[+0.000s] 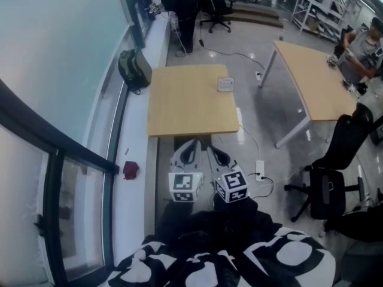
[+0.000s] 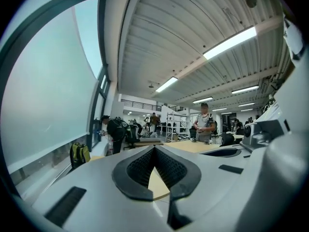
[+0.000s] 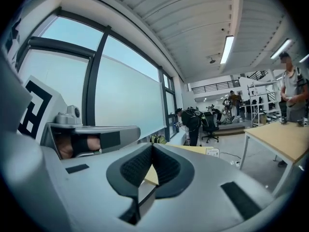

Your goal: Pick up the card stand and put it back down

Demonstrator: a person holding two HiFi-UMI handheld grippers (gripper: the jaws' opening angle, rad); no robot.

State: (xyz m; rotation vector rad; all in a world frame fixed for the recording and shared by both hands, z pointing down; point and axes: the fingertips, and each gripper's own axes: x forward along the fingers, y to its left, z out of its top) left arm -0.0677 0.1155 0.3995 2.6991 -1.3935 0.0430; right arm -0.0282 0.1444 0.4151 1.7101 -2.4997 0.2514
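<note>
The card stand (image 1: 225, 84) sits near the right edge of the desk (image 1: 179, 109), upper middle of the frame. The left gripper (image 1: 191, 144) and right gripper (image 1: 213, 152) hang below it, fingers clenched on nothing. If they arrive clenched, they might nudge the light stand off that edge.

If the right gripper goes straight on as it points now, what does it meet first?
Most likely the wooden table, at its near edge ahead of the right gripper; the card stand lies further. Depth is unclear.
</note>
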